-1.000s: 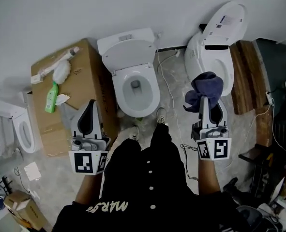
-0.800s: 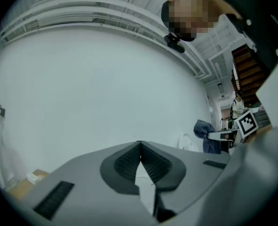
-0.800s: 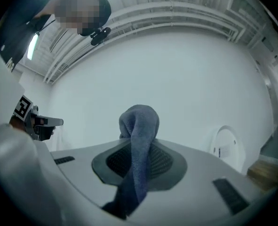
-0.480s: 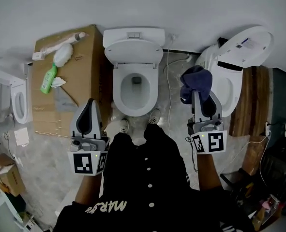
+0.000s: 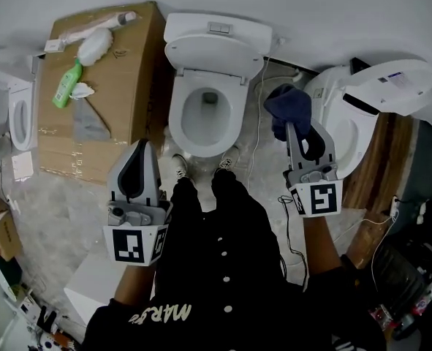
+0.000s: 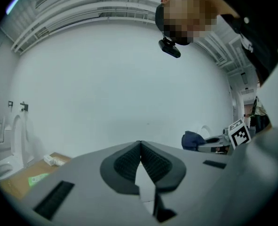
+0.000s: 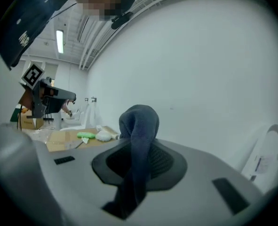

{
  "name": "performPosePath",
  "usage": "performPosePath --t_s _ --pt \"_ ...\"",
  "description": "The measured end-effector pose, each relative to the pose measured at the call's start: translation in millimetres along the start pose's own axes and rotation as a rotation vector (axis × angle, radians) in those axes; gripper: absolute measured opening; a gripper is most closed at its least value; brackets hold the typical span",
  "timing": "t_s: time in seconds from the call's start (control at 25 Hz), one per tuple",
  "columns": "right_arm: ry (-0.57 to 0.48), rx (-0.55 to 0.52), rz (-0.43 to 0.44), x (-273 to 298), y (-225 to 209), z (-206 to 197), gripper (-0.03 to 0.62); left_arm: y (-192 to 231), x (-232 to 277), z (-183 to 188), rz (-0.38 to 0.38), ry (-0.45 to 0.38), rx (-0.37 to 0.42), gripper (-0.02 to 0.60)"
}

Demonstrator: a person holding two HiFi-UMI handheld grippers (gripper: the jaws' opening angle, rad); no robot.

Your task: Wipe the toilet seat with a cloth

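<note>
A white toilet [image 5: 208,104] with its lid raised against the wall stands straight ahead, its oval seat [image 5: 180,119] ringing the bowl. My right gripper [image 5: 297,131] is shut on a dark blue cloth [image 5: 287,108], held in the air right of the bowl; in the right gripper view the cloth [image 7: 139,145] hangs bunched between the jaws. My left gripper [image 5: 142,146] hovers left of the bowl, shut, with nothing in it. The left gripper view shows its jaws pressed together at the tips and the cloth [image 6: 193,140] far right.
A cardboard box [image 5: 102,93] left of the toilet carries a green bottle [image 5: 65,85] and a white brush [image 5: 93,44]. A second white toilet [image 5: 362,115] lies at the right beside wooden boards [image 5: 369,174]. Cables [image 5: 258,123] trail over the floor. My shoes [image 5: 201,168] stand before the bowl.
The view has swung so the toilet sits more centred and nearer. My right gripper with the cloth has stayed right of the bowl; the left gripper has kept its place.
</note>
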State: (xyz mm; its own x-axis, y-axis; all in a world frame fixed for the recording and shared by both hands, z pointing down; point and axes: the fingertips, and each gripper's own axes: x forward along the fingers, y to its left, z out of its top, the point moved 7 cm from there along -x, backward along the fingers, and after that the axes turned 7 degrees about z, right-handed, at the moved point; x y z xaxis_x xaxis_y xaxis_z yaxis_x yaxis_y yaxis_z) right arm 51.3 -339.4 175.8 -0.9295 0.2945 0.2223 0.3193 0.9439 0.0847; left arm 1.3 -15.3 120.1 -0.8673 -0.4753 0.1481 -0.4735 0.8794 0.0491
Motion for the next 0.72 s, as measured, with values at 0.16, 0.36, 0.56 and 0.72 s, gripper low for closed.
performPosePath --t_s 0.16,0.36,0.56,0.72 --pt "0.065 -0.057 0.089 30 3 -25 0.072 1 1 -19 0.007 0.031 -0.01 0.011" --pt "0.144 -0.122 0.2 70 10 -73 0.072 0 -1 -49 0.003 0.064 -0.02 0.011" --pt "0.265 -0.245 0.284 108 12 -129 0.072 4 0 -78 0.035 0.099 -0.028 0.011" --pt "0.336 -0.321 0.324 139 13 -173 0.072 7 12 -103 0.027 0.104 -0.068 0.011"
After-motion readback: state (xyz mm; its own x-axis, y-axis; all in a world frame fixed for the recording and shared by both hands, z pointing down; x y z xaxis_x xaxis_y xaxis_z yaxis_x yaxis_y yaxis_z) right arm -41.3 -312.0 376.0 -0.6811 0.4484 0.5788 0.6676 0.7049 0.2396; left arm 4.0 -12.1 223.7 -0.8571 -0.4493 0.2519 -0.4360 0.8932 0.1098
